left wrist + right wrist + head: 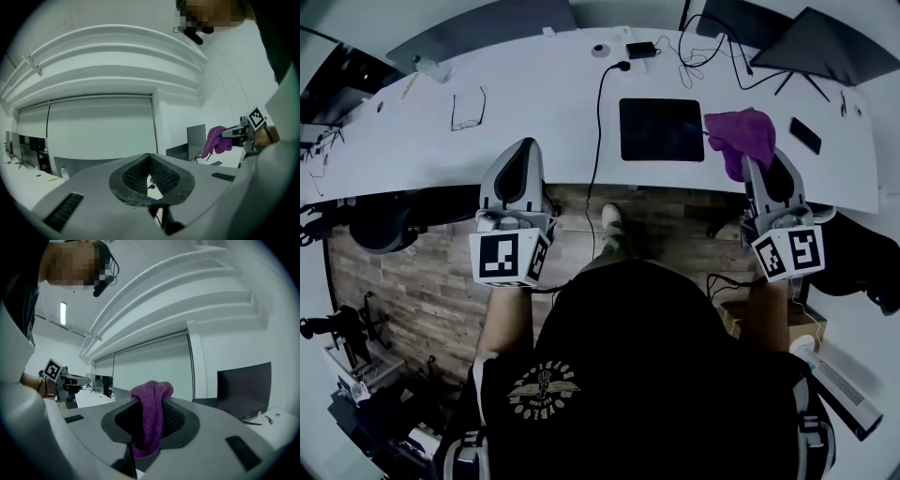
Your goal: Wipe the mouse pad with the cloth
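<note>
Right gripper (752,165) clamps purple cloth (737,133) at the mouse pad's (661,129) right edge; left gripper (523,146), seemingly closed and empty, sits well left over bare desk (403,145).

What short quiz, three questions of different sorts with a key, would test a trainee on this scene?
1. True or false: the purple cloth lies flat on the mouse pad.
2. What holds the cloth? A the right gripper, B a bare hand, C nothing.
3. Fill in: the eyeglasses lie to the ___ of the mouse pad.
Key: 1 false; 2 A; 3 left.
</note>
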The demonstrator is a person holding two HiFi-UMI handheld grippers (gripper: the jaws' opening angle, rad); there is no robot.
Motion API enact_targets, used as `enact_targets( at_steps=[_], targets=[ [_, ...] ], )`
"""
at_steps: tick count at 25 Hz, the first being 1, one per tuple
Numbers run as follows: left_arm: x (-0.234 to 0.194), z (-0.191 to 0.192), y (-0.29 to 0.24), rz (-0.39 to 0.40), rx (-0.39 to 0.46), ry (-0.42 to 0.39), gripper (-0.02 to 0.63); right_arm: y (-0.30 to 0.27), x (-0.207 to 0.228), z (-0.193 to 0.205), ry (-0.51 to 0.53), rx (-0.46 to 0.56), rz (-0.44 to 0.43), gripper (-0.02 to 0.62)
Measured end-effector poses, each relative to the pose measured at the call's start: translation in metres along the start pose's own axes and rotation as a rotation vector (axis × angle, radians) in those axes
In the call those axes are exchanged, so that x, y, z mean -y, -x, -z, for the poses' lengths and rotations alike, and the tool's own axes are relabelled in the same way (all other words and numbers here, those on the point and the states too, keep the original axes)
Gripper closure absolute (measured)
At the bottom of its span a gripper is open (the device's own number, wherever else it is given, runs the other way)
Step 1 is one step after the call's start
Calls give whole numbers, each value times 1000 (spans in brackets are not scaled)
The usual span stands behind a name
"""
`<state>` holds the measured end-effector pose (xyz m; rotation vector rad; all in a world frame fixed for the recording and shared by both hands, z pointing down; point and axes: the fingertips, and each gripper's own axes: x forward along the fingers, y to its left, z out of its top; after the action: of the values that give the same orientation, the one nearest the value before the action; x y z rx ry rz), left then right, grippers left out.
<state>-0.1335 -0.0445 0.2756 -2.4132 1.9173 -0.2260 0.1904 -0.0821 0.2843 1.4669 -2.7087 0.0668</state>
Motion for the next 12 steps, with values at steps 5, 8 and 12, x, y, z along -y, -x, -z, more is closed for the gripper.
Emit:
enact_targets(
  at_steps=[5,8,12],
  targets=[
    [-9,6,-18,9,-7,10,604,-18,4,-2,3,-10,4,505],
    [-11,13,-28,17,-11,15,604,-25,6,2,5,-22,9,505],
    [-16,17,-49,24,-6,21,604,-39,11,4,15,-48,13,505]
  ],
)
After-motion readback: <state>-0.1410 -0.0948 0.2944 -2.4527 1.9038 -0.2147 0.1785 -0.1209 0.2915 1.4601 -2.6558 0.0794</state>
